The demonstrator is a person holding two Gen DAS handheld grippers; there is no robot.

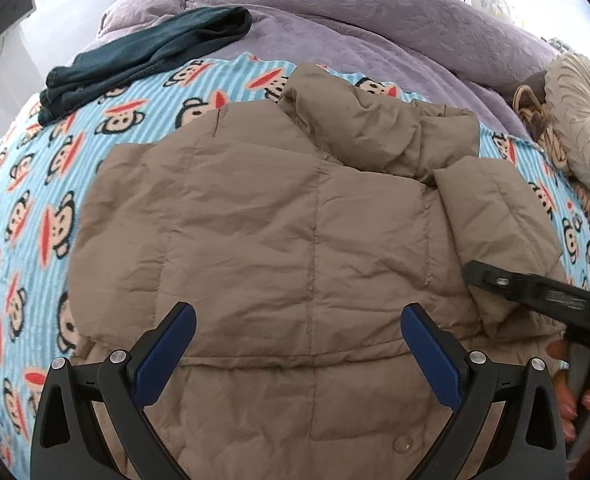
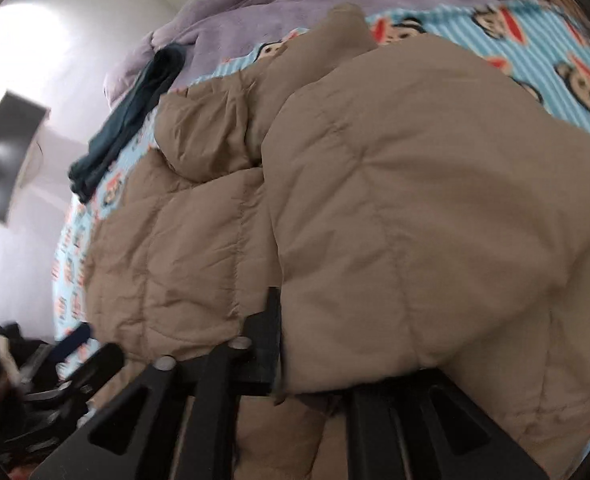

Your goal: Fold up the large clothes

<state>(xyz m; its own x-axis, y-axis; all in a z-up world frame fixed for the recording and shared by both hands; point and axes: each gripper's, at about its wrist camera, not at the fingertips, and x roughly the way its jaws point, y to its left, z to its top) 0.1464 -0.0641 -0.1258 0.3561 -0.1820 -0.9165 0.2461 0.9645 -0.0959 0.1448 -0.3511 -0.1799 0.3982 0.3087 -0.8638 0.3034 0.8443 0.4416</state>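
A tan puffer jacket lies spread on a monkey-print blanket on the bed. Its right sleeve is folded in over the body. My left gripper is open, hovering over the jacket's lower back, empty. My right gripper enters from the right edge of the left wrist view, at the sleeve's cuff. In the right wrist view the sleeve drapes over the right gripper, whose fingers close on a fold of the jacket; the fingertips are hidden by fabric.
A folded dark teal garment lies at the blanket's far left. A purple quilt covers the far bed. A round beige cushion and a woven item sit at the right. A dark monitor hangs on the wall at left.
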